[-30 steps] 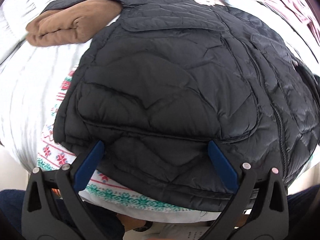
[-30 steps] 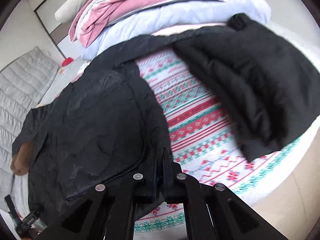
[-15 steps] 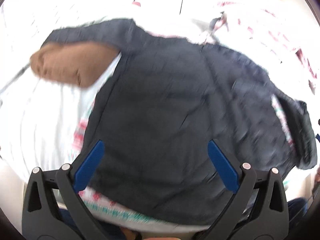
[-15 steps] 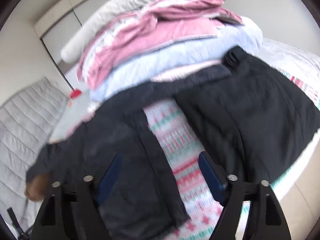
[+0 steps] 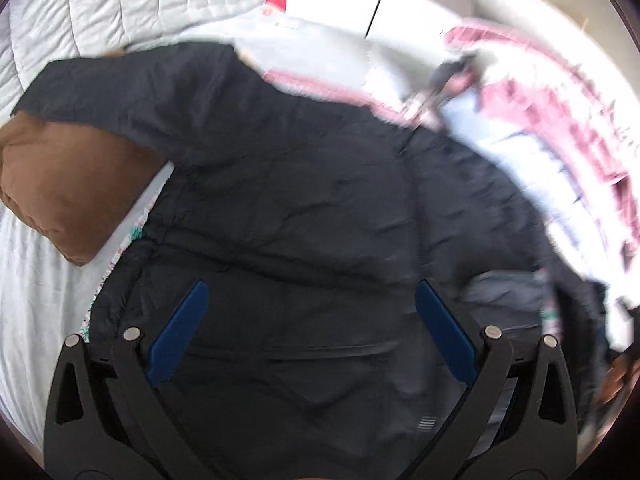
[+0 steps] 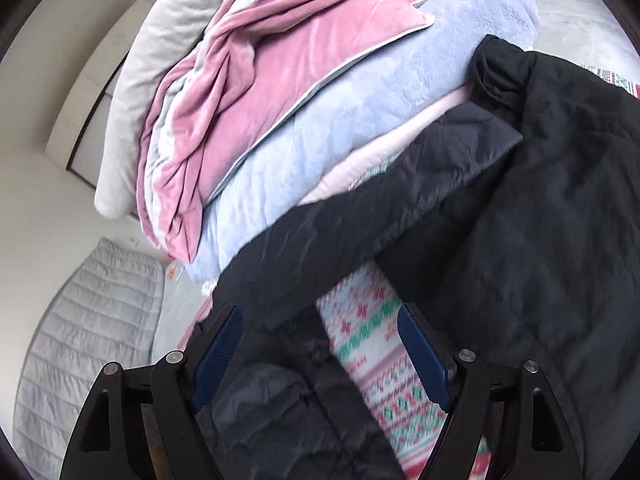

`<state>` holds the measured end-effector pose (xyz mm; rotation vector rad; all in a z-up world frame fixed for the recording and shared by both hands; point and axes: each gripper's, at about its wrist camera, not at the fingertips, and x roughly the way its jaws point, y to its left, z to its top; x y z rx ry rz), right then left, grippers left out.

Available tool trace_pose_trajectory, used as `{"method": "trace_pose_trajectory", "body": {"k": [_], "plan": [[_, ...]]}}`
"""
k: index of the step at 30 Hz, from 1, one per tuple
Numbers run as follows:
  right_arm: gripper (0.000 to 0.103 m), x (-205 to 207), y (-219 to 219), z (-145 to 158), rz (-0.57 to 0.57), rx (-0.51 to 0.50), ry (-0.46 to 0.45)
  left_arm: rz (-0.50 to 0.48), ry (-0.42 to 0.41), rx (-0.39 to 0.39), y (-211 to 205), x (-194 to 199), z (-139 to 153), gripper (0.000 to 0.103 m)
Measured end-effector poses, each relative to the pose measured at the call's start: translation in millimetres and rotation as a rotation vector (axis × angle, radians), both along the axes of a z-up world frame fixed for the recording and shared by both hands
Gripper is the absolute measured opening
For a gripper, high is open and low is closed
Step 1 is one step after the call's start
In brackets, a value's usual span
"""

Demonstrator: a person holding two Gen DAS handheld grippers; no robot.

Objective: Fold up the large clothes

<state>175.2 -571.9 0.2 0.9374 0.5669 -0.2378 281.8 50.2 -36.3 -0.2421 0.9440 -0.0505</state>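
Left gripper (image 5: 310,332) is hovering over the black quilted jacket (image 5: 304,208), jaws spread wide, nothing between the blue pads. Right gripper (image 6: 320,354) is likewise hanging released above the jacket's sleeve (image 6: 360,236) and the patterned blanket (image 6: 372,344); its jaws have just been opening, nothing clamped. The jacket is lying spread across the bed. A brown garment (image 5: 68,188) is sitting at the bed's left edge, partly under the jacket's other sleeve. Farther back, pink and lavender bedding (image 6: 312,92) is lying stacked.
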Motion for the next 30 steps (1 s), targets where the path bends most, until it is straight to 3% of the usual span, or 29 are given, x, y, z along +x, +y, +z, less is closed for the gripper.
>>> {"method": "trace_pose_trajectory", "body": {"k": [2,6,11,13,15,16,18,19,22,27,30], "plan": [[0.081,15.6,-21.5,-10.4,-0.043,-0.004,0.046,0.007,0.091,0.012,3.3,14.8,-17.8,0.103],[0.081,38.7,-54.1,-39.0,-0.149,0.038,0.119,0.021,0.056,0.023,14.3,16.2,-14.7,0.103],[0.078,64.2,-66.9,-48.1,-0.239,-0.040,0.169,-0.019,0.090,0.023,16.3,25.5,-21.3,0.103],[0.057,73.9,-72.2,-55.1,-0.266,-0.036,0.189,-0.012,0.098,0.035,17.5,28.9,-24.1,0.103],[0.010,84.1,-77.2,-62.5,-0.236,0.007,0.180,-0.006,0.100,0.033,19.3,31.2,-26.1,0.103],[0.007,88.5,-77.0,-62.7,-0.214,0.020,0.173,-0.003,0.100,0.030,20.4,31.8,-26.4,0.103],[0.005,89.7,-71.3,-50.5,-0.219,-0.067,0.168,0.000,0.099,0.025,21.5,32.4,-26.3,0.103],[0.004,89.6,-65.9,-35.1,-0.231,-0.150,0.161,-0.001,0.095,0.023,21.4,32.2,-25.6,0.103],[0.003,87.8,-56.0,5.3,-0.251,-0.267,0.121,-0.001,0.080,0.033,19.4,32.2,-22.7,0.103],[0.003,84.3,-48.2,68.4,-0.290,-0.400,0.073,-0.009,0.059,0.043,20.7,32.8,-18.8,0.103],[0.003,80.4,-47.8,76.5,-0.316,-0.439,0.099,-0.009,0.057,0.031,24.1,32.5,-17.3,0.103]]}}
